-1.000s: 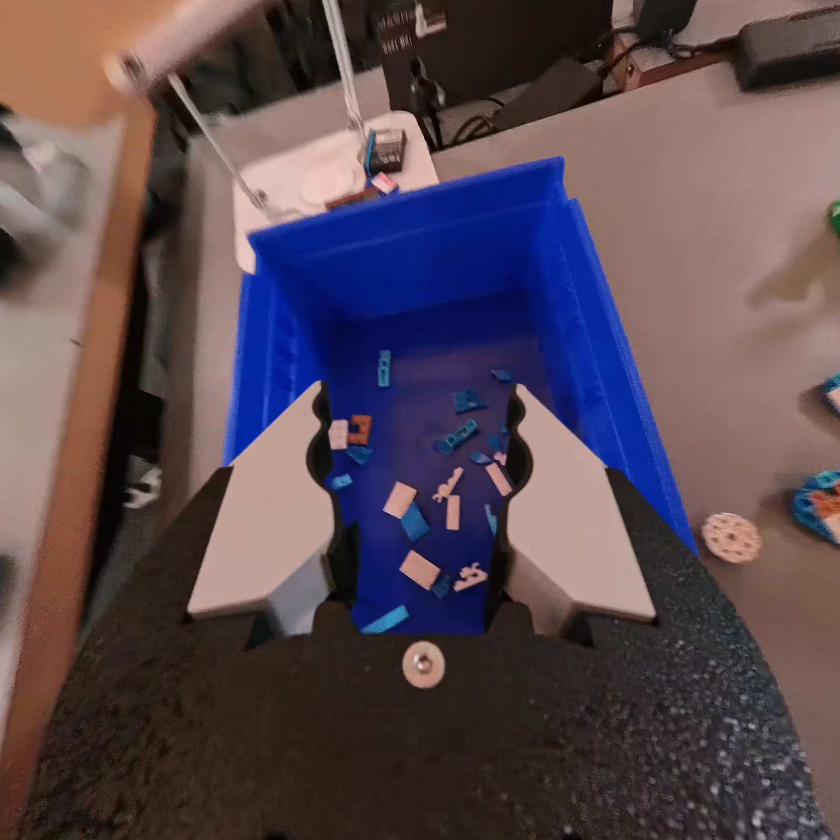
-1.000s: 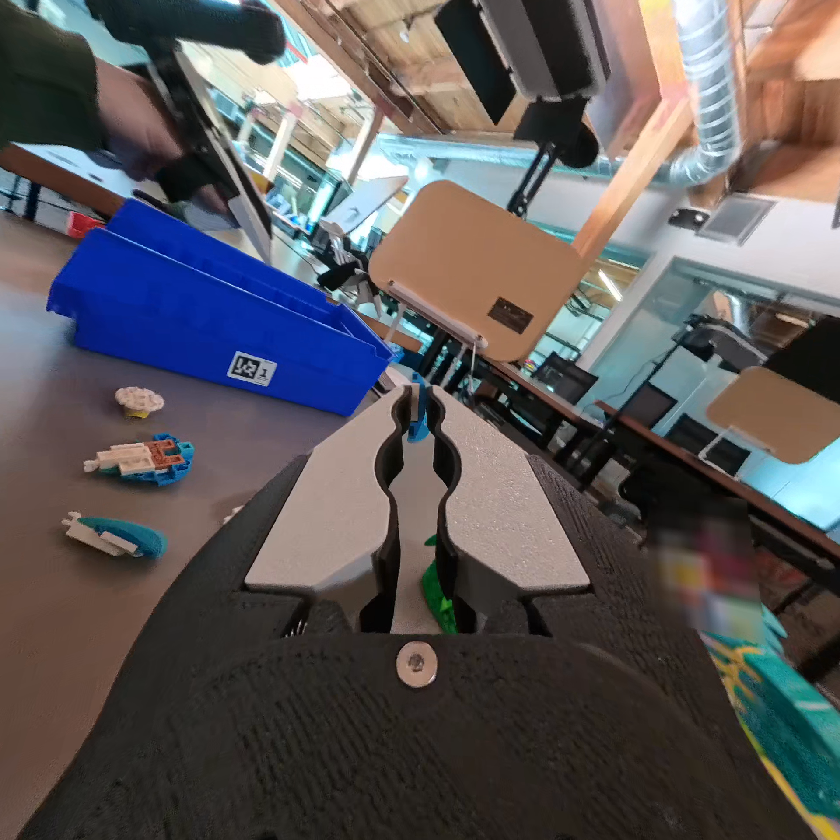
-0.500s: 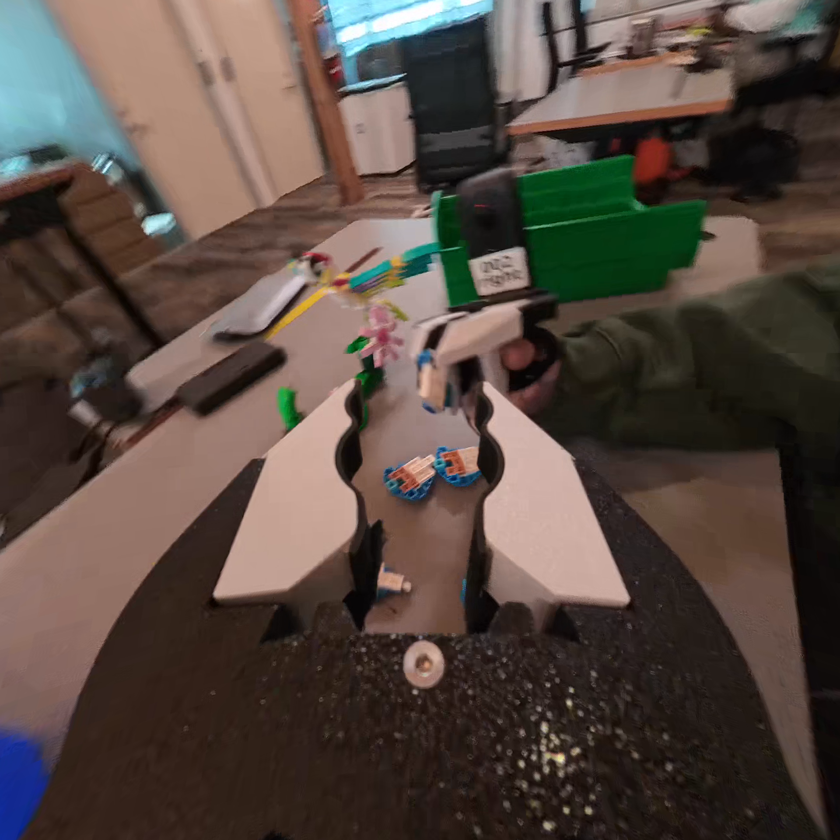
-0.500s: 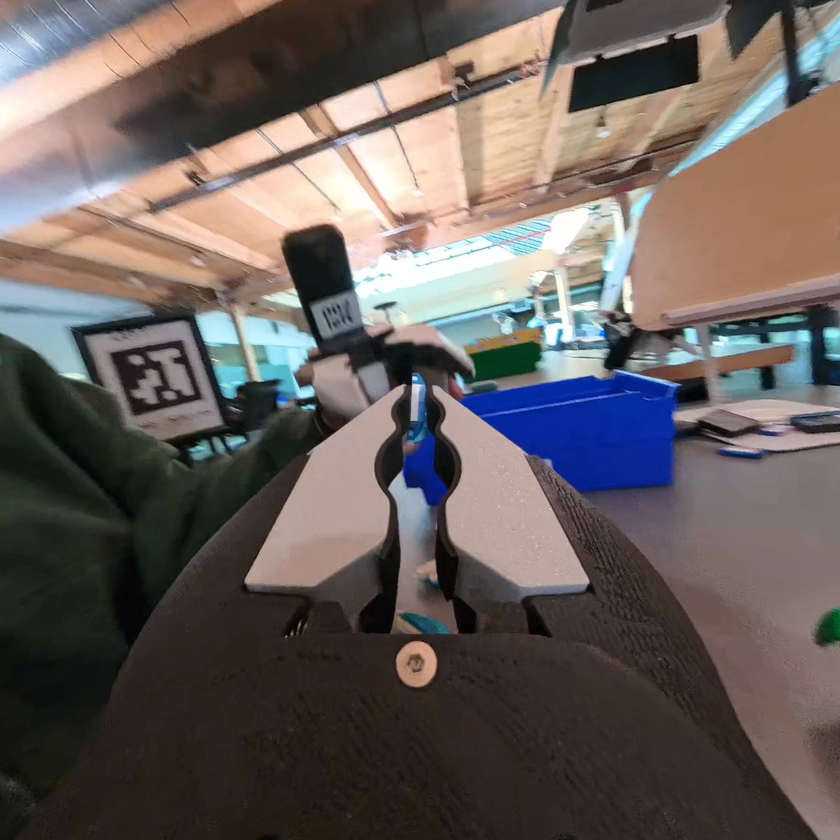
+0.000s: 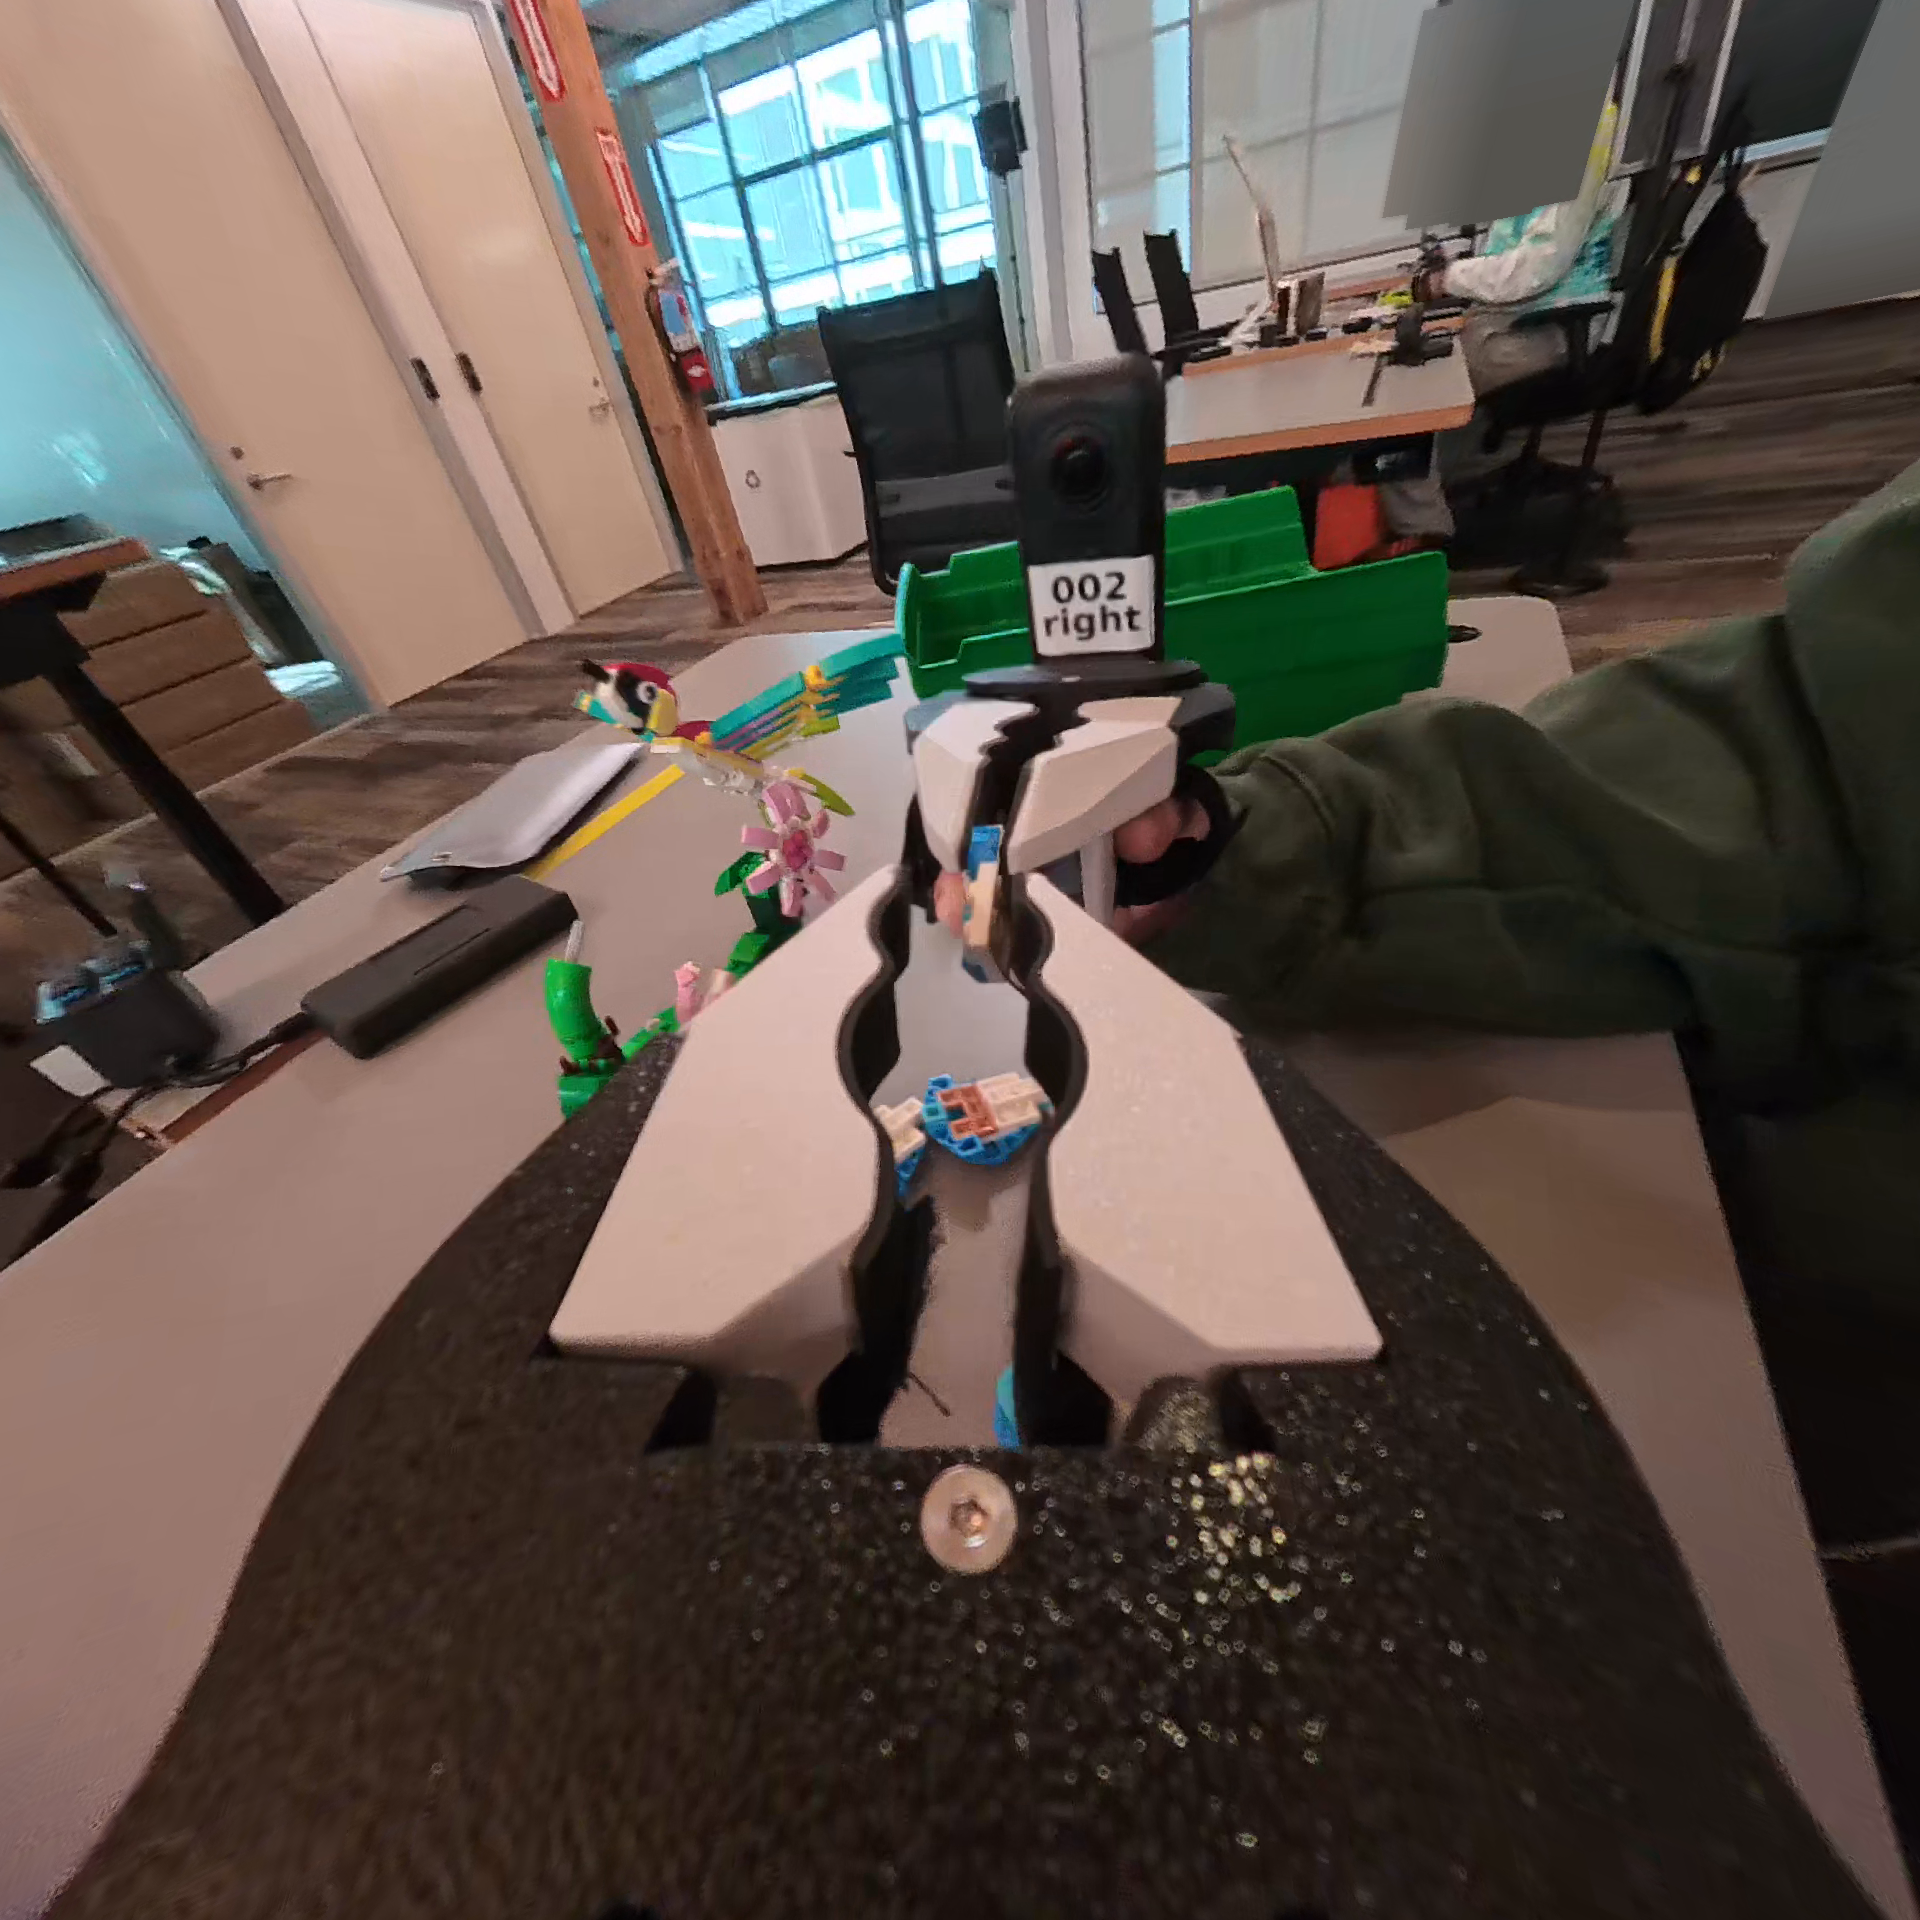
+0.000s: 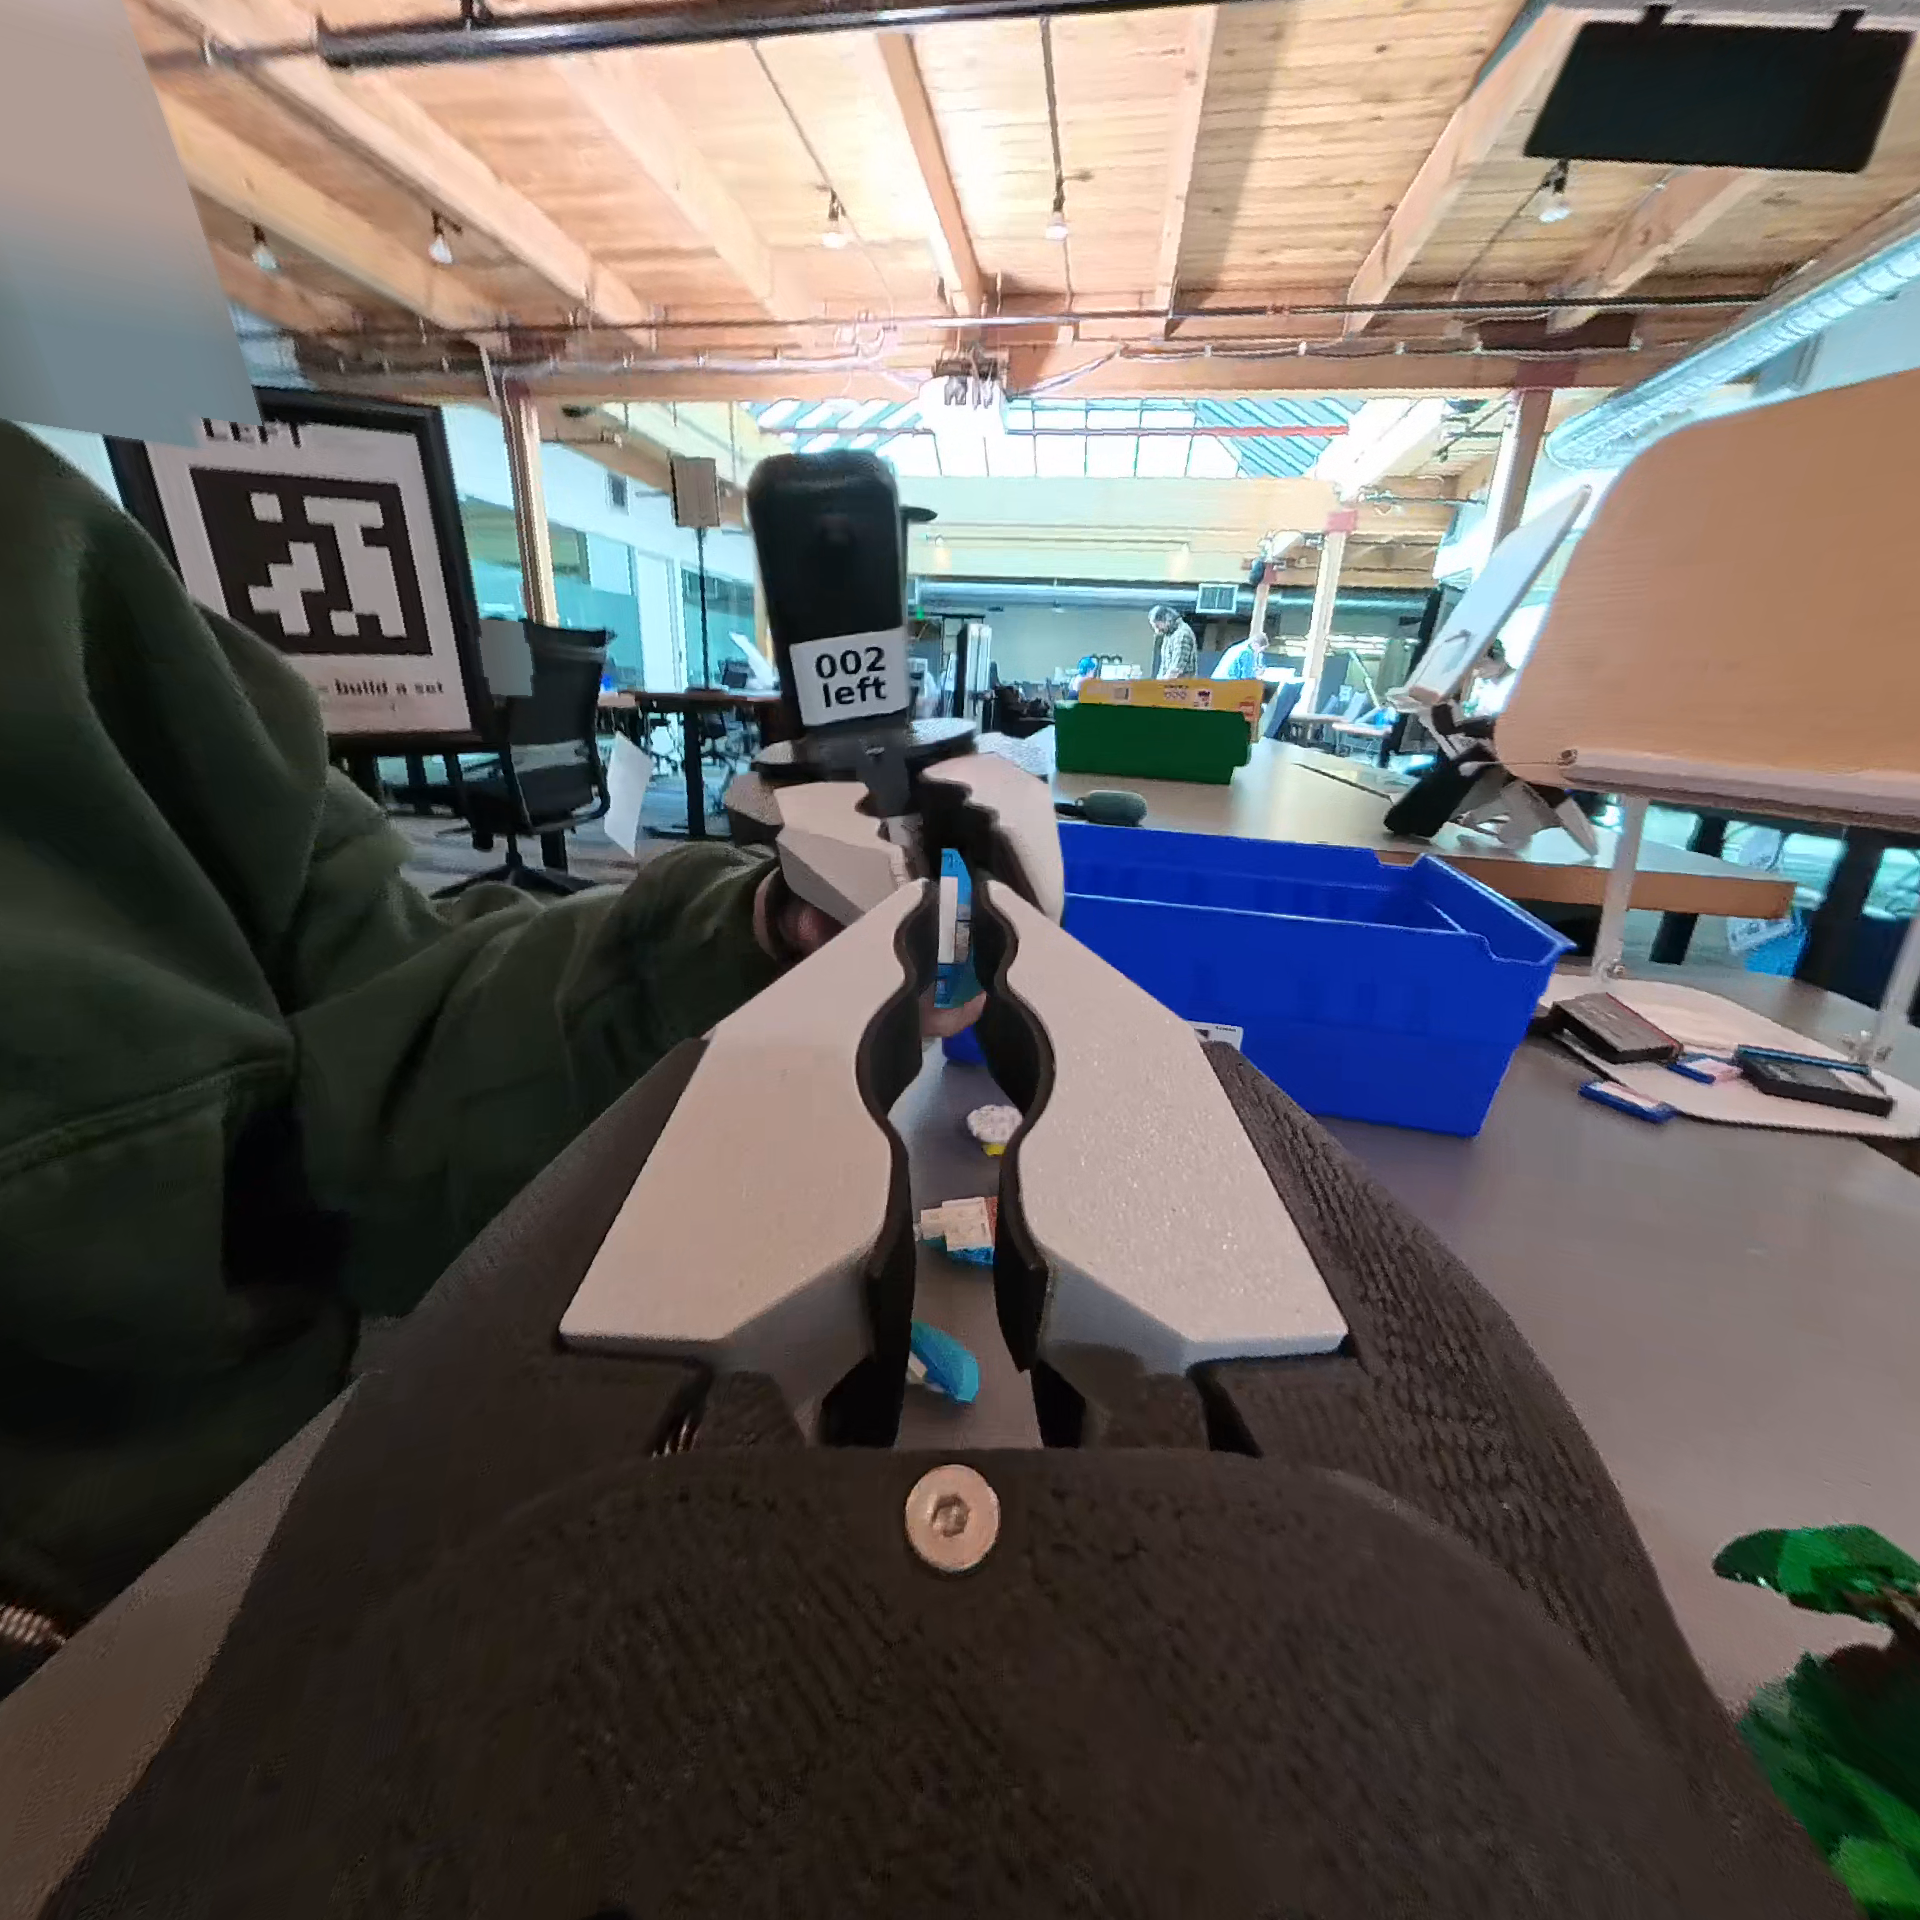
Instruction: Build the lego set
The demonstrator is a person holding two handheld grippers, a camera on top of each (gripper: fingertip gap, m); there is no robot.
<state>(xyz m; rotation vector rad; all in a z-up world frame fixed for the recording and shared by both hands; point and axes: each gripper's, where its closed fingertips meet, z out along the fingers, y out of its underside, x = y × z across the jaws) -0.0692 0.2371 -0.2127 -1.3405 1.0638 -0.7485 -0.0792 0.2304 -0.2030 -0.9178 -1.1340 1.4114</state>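
My right gripper (image 6: pixel 953 896) is shut on a small blue and white brick piece (image 6: pixel 951 930) and holds it up above the grey table (image 6: pixel 1558 1247). My left gripper (image 5: pixel 964 888) faces it tip to tip. Its jaws are narrowed and stand on either side of the same piece (image 5: pixel 980 906) with a small gap, so it is open. Each view shows the other gripper head-on: the right gripper (image 5: pixel 975 847) in the left wrist view, the left gripper (image 6: pixel 928 860) in the right wrist view. Green sleeves (image 5: pixel 1558 862) hold both.
Small blue, orange and white brick builds (image 5: pixel 982 1117) and a white round piece (image 6: pixel 994 1122) lie on the table below the grippers. A blue bin (image 6: pixel 1299 987) stands behind the left gripper, a green bin (image 5: pixel 1299 634) behind the right. A brick bird on flowers (image 5: pixel 727 727) and a black box (image 5: pixel 436 966) stand left. Only a small space, under 4 cm, lies between the two pairs of fingers.
My left gripper has swung from over the blue bin to face the right gripper, and its jaws have narrowed. My right gripper has turned toward it, still holding the piece.
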